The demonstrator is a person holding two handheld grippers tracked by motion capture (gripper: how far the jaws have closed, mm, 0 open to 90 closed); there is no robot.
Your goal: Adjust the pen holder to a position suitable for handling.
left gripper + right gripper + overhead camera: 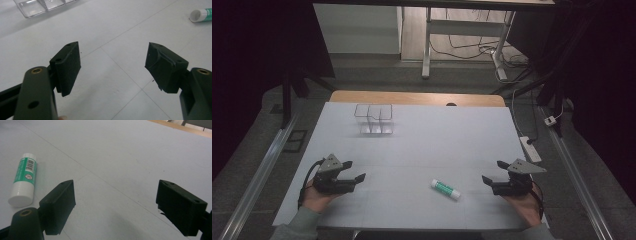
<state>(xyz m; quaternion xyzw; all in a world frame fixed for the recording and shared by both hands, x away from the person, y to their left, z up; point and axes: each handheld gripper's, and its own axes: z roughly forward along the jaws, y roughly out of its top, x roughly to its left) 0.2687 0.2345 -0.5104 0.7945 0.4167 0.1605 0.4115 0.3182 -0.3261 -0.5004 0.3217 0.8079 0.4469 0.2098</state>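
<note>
Sitting near the far edge of the white tabletop (pixel 422 145), a clear divided tray (pixel 373 119) holds nothing; a green-and-white glue stick (pixel 445 189) lies near the front edge between the left hand-held gripper (pixel 353 171) and right hand-held gripper (pixel 493 171), both with jaws apart.

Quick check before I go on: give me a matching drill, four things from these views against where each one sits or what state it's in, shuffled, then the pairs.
Things:
1. glue stick
2. clear organizer
3. left hand-held gripper
4. wooden strip

Places or states:
A. far part of the table, left of centre, upright
B. lying flat between the two grippers
C. along the table's far edge
D. jaws open, nothing between them

Pairs: 1-B, 2-A, 3-D, 4-C
</note>
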